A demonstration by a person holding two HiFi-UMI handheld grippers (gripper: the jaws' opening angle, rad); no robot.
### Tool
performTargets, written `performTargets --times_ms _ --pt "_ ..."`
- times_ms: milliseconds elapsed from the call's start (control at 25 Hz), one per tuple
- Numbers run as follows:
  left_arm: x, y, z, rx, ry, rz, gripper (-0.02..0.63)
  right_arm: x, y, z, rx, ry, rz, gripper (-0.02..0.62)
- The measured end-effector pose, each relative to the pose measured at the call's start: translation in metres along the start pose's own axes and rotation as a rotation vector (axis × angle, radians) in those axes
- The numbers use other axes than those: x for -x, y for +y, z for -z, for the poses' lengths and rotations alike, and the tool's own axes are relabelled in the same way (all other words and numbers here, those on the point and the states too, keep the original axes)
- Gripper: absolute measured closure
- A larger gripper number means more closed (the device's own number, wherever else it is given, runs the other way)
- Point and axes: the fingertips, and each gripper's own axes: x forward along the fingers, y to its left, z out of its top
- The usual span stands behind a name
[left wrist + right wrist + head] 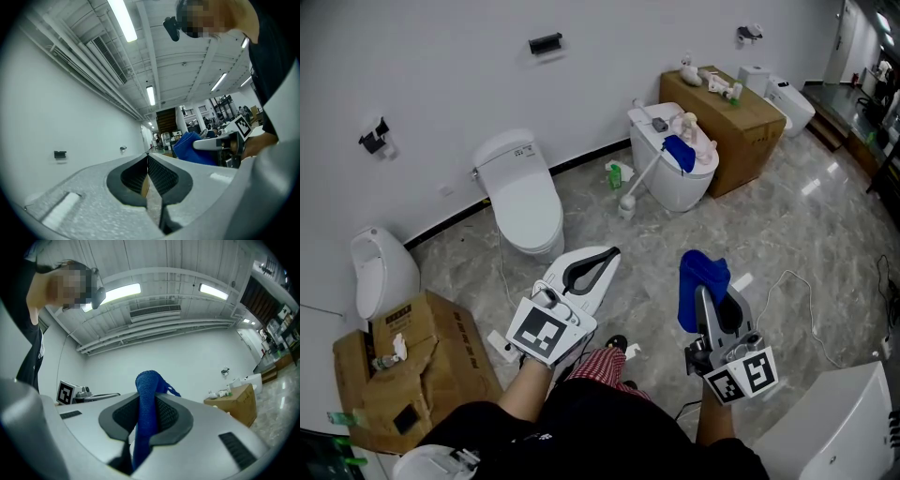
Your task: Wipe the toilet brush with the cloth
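Right gripper (705,292) clamps the blue cloth (699,270). Left gripper (612,253) is shut and empty. The toilet brush (630,200) leans on the far toilet (680,192), well apart from both. Best approach: left opens and grabs the handle high, right wipes down the shaft with the cloth's loose end.

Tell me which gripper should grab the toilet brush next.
Left. The left gripper is shut and empty, while the right gripper is clamped on the blue cloth. The toilet brush leans against the far toilet, away from both grippers, so the free left one probably suits.
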Motion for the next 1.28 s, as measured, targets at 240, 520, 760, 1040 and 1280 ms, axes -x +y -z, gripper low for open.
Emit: performTargets --times_ms 240,520,760,1040,1280 --pt "-0.022 0.015 0.007 -0.004 -0.022 0.029 0.601 -0.021 -0.017 0.005 0.018 -0.001 0.01 0.531" --pt "-0.061 0.044 0.01 0.026 -0.05 0.062 0.601 -0.062 -0.042 0.007 0.03 0.019 0.015 0.531" --pt "-0.087 0.062 0.024 0.034 -0.035 0.088 0.601 -0.089 -0.061 0.014 0.026 0.025 0.02 0.531" --pt "-0.111 0.08 0.04 0.046 -0.002 0.083 0.601 -0.114 -0.087 0.024 0.003 0.036 0.023 0.531" --pt "-0.126 0.097 0.045 0.041 0.016 0.075 0.601 -0.135 -0.105 0.026 -0.011 0.044 0.025 0.531"
